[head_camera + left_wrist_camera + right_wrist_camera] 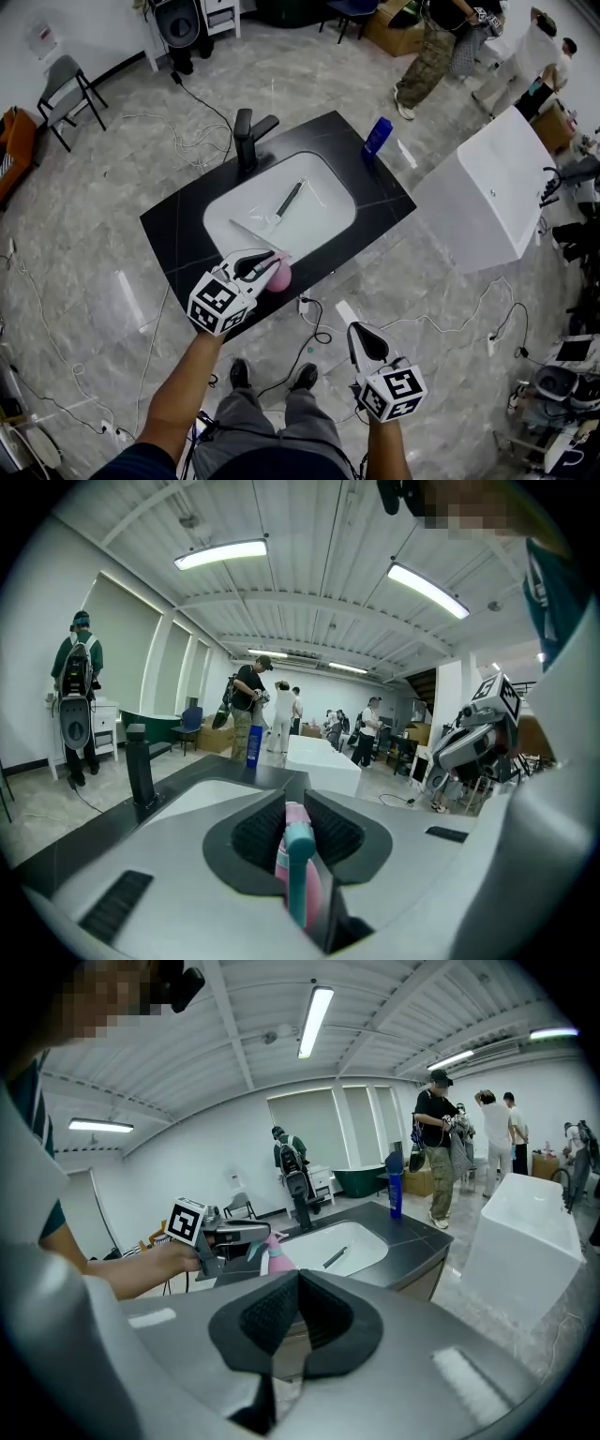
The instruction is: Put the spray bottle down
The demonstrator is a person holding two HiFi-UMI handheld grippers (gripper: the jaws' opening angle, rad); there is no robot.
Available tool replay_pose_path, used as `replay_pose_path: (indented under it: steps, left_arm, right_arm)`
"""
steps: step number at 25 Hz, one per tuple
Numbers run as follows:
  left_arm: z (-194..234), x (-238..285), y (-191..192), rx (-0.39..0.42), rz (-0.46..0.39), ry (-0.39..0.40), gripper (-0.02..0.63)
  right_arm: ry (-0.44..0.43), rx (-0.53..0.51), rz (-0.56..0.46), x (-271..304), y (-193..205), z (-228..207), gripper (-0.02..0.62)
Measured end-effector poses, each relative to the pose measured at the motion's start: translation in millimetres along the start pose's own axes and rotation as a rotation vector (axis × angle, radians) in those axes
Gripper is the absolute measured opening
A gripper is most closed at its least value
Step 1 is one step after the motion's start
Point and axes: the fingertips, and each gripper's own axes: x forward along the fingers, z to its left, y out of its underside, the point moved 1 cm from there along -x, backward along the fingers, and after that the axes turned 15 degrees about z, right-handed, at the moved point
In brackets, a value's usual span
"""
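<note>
I log left gripper (265,265) clamped on pink spray bottle (279,275) at surface (178,234) front edge | right gripper (354,330) jaws together, nothing between them, clear of the surface

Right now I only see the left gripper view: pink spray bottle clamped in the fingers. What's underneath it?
Observer: Head view puts the spray bottle over the black counter, on the front strip between the white basin and the edge. I can't tell if it touches.
Operator: Anything in the basin?
Observer: Yes, a slim dark tool lies in it.
Operator: Other side?
Observer: Right gripper has its fingers together, nothing between them, off the counter above the floor.
</note>
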Motion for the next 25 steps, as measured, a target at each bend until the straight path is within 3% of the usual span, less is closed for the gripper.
replay_pose_path:
  steps: [25]
  left_arm:
    - [-17.4, -5.5, -2.3, 0.092, 0.021, -0.006, 0.077]
  right_arm:
    - [-0.002, 0.005, 0.012, -2.8, 1.9, 4.4, 0.011]
